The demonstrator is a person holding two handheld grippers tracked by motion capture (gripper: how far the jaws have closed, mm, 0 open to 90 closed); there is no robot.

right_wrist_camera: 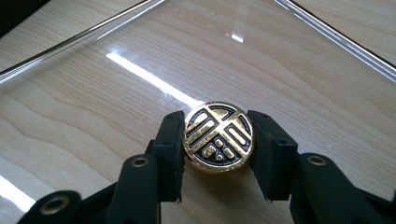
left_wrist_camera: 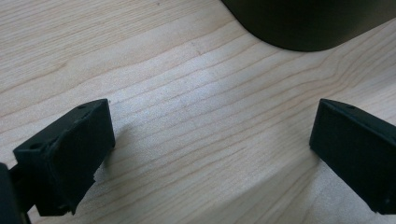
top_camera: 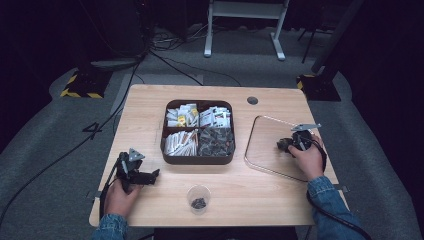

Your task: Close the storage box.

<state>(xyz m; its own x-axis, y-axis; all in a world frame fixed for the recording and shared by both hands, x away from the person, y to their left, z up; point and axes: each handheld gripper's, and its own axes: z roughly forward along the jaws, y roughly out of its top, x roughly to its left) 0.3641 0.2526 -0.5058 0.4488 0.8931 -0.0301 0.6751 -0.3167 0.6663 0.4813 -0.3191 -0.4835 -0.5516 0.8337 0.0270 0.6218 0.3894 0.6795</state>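
Observation:
My right gripper (right_wrist_camera: 218, 123) is shut on a round black disc with a raised gold emblem (right_wrist_camera: 218, 136), one black pad pressed to each side of its rim. It holds the disc just above the floor of a clear glass tray (right_wrist_camera: 84, 37). In the high view this gripper (top_camera: 285, 145) lies inside the tray (top_camera: 248, 145) at the table's right, with a hand behind it. My left gripper (left_wrist_camera: 212, 126) stands open over bare wood with nothing between its jaws. In the high view it (top_camera: 152, 175) rests at the front left, pointing right.
A dark divided box (top_camera: 198, 131) of small packets and parts sits mid-table; its rounded corner (left_wrist_camera: 303, 23) shows just beyond the left jaws. A clear cup (top_camera: 198, 198) with dark bits in it stands near the front edge. Cables run over the floor behind.

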